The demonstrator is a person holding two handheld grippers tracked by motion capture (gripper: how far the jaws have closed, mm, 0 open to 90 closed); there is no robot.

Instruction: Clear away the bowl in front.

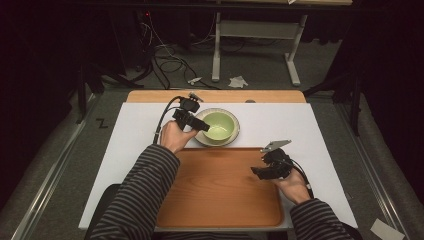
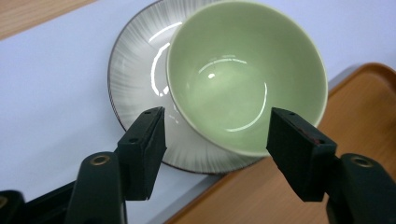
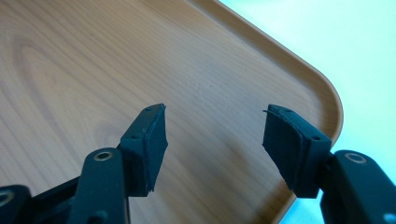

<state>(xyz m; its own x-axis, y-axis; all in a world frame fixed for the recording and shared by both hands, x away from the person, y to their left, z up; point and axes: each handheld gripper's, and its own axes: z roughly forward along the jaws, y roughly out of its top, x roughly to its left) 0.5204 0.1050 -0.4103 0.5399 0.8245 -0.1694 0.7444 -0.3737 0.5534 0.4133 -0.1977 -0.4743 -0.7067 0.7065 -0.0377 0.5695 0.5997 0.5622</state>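
Hovering at frame centre, your left gripper spreads wide before the pale green ceramic bowl on its grey streaked saucer; your right gripper gapes above the brown wooden tray

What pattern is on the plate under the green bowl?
The plate is grey-white with fine radiating streaks and a dark rim, clearest in the left gripper view.
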